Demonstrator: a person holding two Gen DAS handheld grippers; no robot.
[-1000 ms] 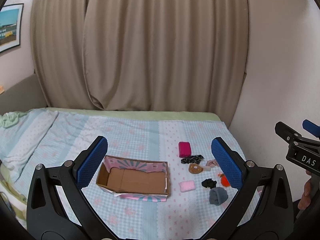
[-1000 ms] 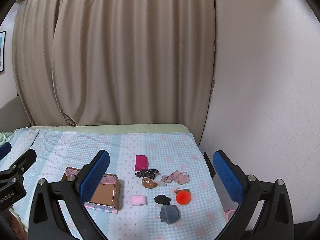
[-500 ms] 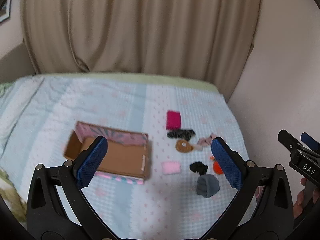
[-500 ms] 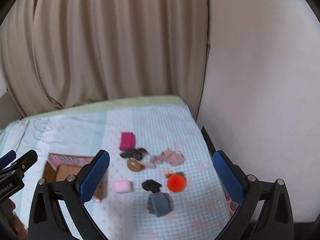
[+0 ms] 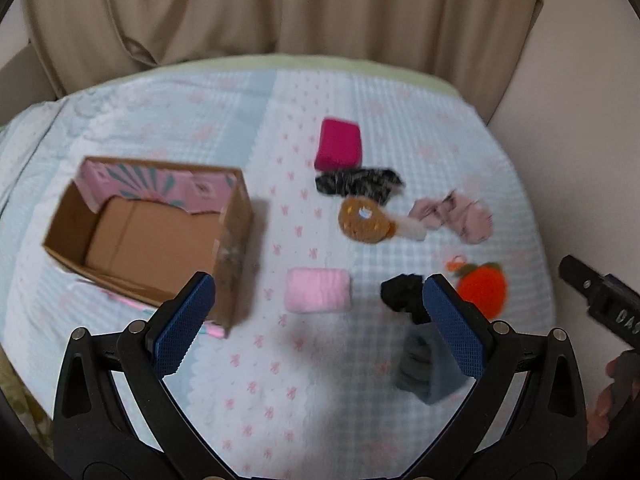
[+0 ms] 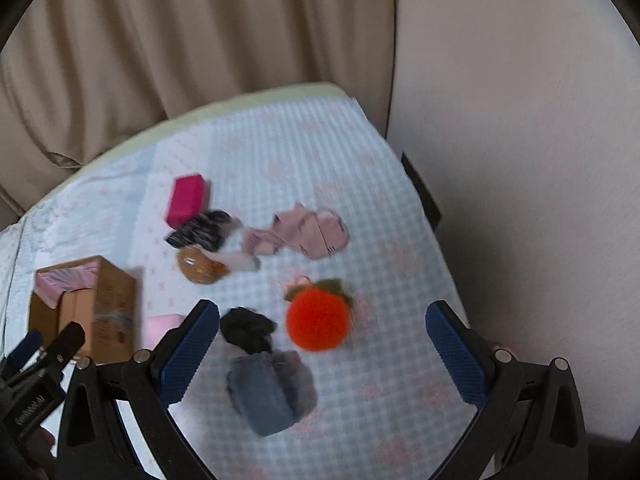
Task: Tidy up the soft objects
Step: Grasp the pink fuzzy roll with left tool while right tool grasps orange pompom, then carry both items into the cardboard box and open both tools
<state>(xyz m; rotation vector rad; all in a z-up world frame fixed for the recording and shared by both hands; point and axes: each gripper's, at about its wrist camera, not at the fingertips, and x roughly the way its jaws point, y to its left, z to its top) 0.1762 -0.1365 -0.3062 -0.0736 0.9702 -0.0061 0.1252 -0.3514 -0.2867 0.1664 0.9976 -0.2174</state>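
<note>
Box (image 5: 152,236) at left on the bedspread (image 5: 224,120) — soft items (image 5: 318,295) scattered to its right

The left claw (image 5: 318,320) has two black plastic arms that spread in a V, each tipped with a long blue pad (image 5: 182,326) of fine cross-hatched rubber. Round silver screws (image 5: 137,325) sit on the black arms just behind the pads, one pair at 8 o'clock and one pair at 4 o'clock in the left wrist view. The right claw (image 6: 322,354) is built the same way: black arms, blue textured pads (image 6: 456,354), silver screws (image 6: 501,355). Each claw's black body carries white printed lettering, only partly readable, seen at the edge of the other wrist's view.
</note>
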